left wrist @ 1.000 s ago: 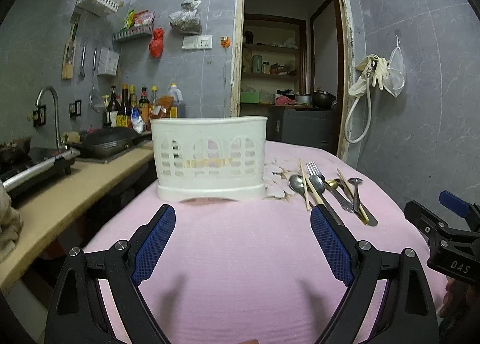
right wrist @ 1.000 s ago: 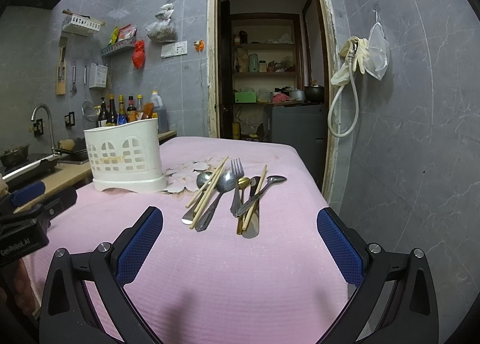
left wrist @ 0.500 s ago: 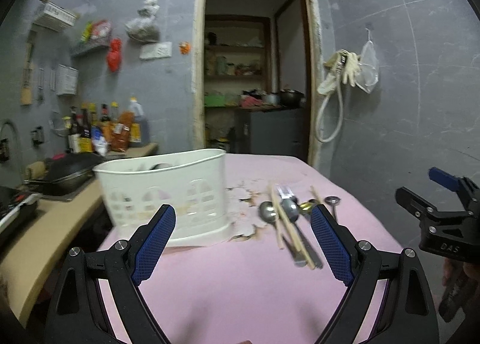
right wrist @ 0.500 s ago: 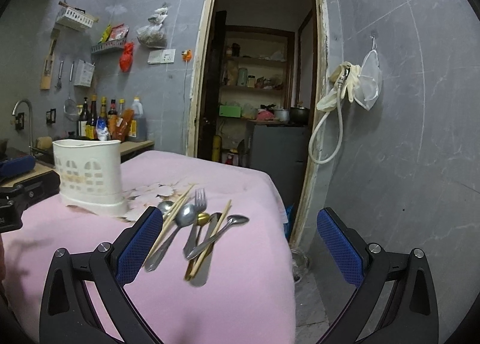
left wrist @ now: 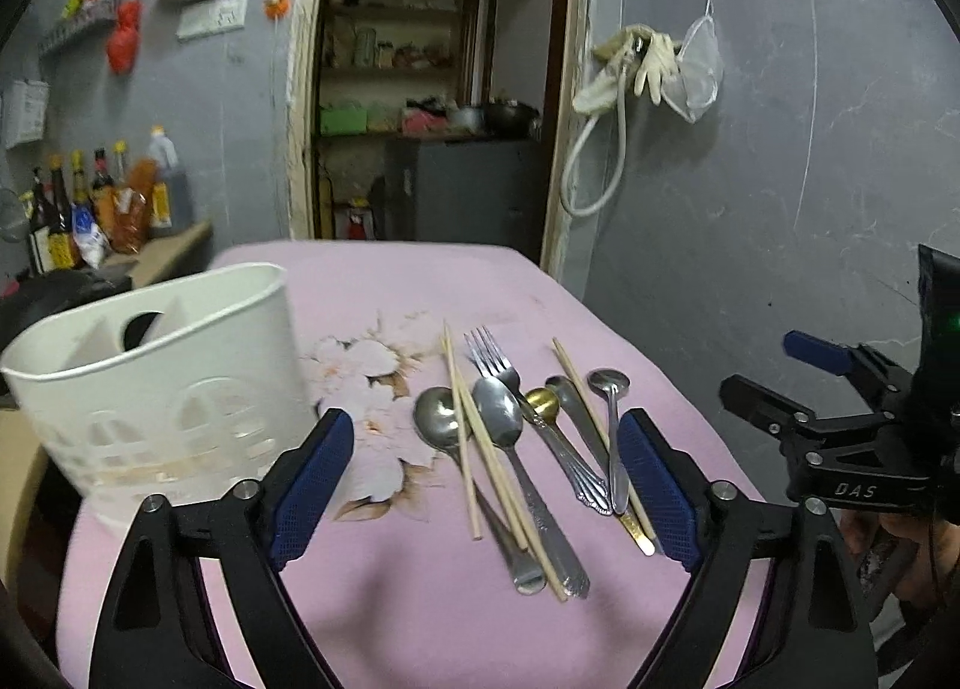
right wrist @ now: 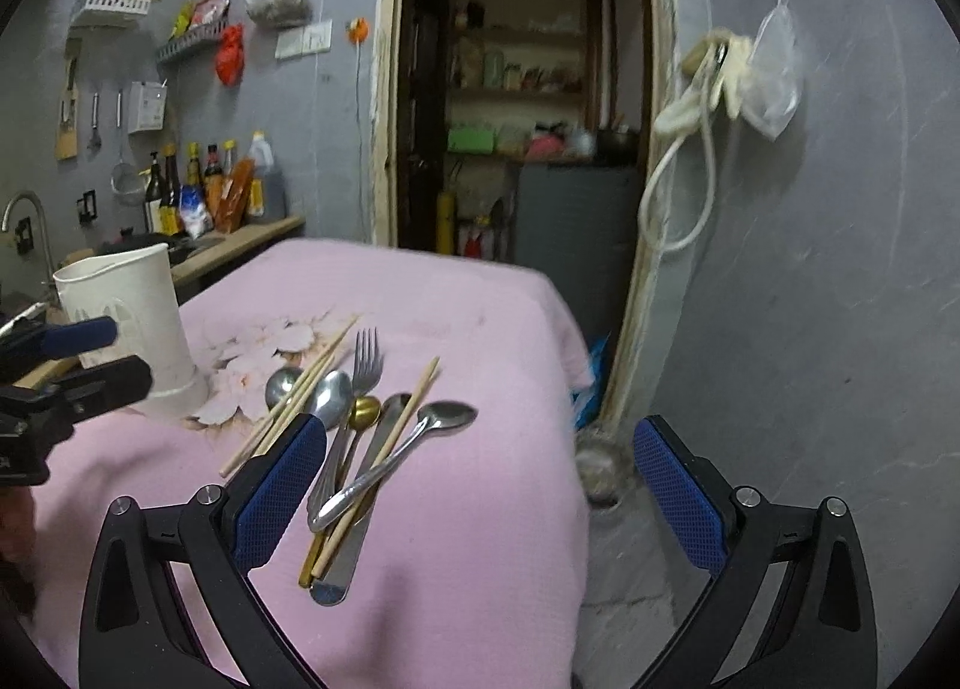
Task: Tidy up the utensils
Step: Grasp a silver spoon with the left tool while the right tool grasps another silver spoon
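Nothing has been sorted yet, judging from how things lie. Nearest, the left gripper [left wrist: 485, 482] has its jaws spread wide and empty, though they have just been closing a little, and the whole heap of cutlery lies on the table [left wrist: 420, 617] beyond and between them. The right gripper [right wrist: 480, 488] also stands released with nothing between its jaws, hovering at the near end of the same heap. Taking the white caddy [left wrist: 156, 383] as the landmark: just to its right lie a spoon [left wrist: 438, 419] and a pair of chopsticks [left wrist: 474, 443], then a bigger spoon [left wrist: 498, 419], a fork [left wrist: 489, 356], a gold spoon [left wrist: 543, 402], another chopstick [left wrist: 576, 383] and a small spoon [left wrist: 609, 383] farthest from it, all overlapping in one loose fan. The caddy stands upright on the table's left side, and the compartments that show look empty (part of its inside is hidden). Every piece still waits to be picked up and dropped in, so the job is at its very start.
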